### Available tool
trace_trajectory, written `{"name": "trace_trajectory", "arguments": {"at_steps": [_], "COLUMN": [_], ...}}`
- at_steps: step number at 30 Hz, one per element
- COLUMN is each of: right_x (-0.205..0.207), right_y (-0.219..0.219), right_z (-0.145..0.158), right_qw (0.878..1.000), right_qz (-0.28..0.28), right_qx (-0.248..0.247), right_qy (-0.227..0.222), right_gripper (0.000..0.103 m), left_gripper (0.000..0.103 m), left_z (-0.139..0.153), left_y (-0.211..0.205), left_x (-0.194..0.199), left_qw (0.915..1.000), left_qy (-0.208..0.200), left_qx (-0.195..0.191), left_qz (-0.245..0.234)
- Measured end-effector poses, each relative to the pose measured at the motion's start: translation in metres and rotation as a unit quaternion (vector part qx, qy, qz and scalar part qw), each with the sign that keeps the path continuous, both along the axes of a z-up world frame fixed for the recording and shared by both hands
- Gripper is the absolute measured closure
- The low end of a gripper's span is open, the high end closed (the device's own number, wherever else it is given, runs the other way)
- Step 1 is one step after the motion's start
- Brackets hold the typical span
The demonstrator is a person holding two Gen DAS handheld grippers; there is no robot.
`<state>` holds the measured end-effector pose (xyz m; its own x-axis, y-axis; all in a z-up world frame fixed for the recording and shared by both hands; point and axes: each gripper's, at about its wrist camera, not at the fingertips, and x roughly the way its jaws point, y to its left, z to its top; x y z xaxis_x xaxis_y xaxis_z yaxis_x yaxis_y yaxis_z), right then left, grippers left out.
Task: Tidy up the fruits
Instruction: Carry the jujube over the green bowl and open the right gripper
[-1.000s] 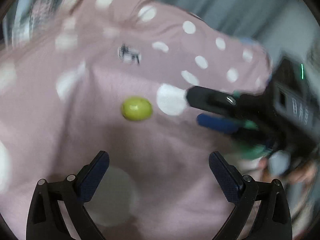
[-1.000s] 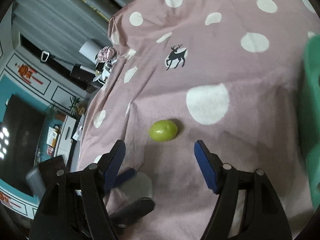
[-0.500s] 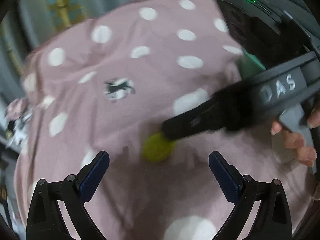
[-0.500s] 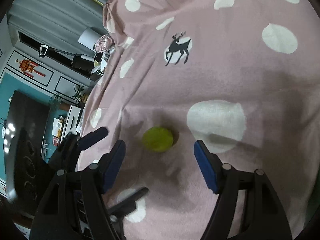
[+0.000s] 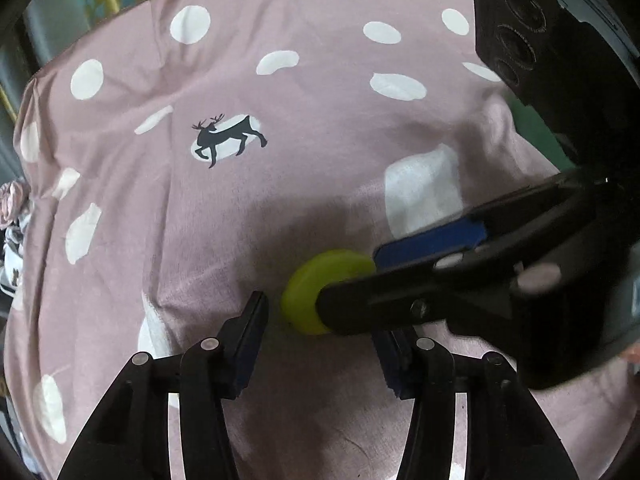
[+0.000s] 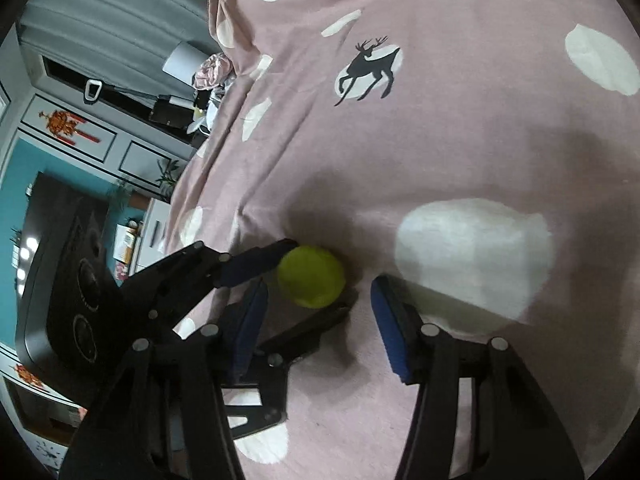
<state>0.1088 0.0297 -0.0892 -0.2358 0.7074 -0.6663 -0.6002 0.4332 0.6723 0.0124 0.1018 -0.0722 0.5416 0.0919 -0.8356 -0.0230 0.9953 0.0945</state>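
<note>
I count one fruit (image 6: 311, 276), round and yellow-green, on the cloth (image 6: 460, 128); my left gripper (image 5: 320, 334) and right gripper (image 6: 316, 302) both gape around it.

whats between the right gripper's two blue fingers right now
The small yellow-green round fruit, resting on the pink polka-dot cloth, shown in the right wrist view.

The pink spotted cloth (image 5: 320, 80) looked soft, matt and creased; the green fruit (image 6: 311, 276) smooth, the gripper fingers (image 5: 244, 344) matt black plastic
</note>
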Motion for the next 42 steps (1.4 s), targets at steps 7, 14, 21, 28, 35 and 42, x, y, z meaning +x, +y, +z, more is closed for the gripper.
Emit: {"name": "trace_trajectory", "arguments": {"at_steps": [7,14,21,28,35,42], "right_x": [-0.005,-0.005,-0.012,-0.013,0.012,0.038], "right_y": [0.003,0.003,-0.028,-0.108,-0.214,-0.288], "right_z": [-0.001,0.004,0.04,0.085,0.101,0.092], "right_qw": [0.999,0.999,0.997,0.991,0.984,0.976], "right_qz": [0.013,0.015,0.005,-0.035,-0.105,-0.174], "right_qx": [0.011,0.009,0.033,0.064,0.093,0.081], "right_qy": [-0.029,-0.037,-0.067,-0.11,-0.109,-0.104], "right_gripper": [0.067,0.067,0.067,0.067,0.067,0.067], "left_gripper": [0.061,0.064,0.071,0.071,0.071,0.071], "left_z": [0.002,0.006,0.039,0.083,0.107,0.095], "left_y": [0.001,-0.01,-0.045,-0.107,-0.195,-0.266], "left_x": [0.0,0.001,-0.01,-0.002,0.03,0.074], "left_qw": [1.0,0.9998,0.9994,0.998,0.9914,0.9871], "left_qy": [-0.004,0.008,-0.004,-0.046,-0.068,-0.059], "left_qx": [-0.003,0.014,0.036,0.009,-0.002,-0.008], "left_qz": [-0.004,0.013,-0.004,-0.042,-0.112,-0.149]}}
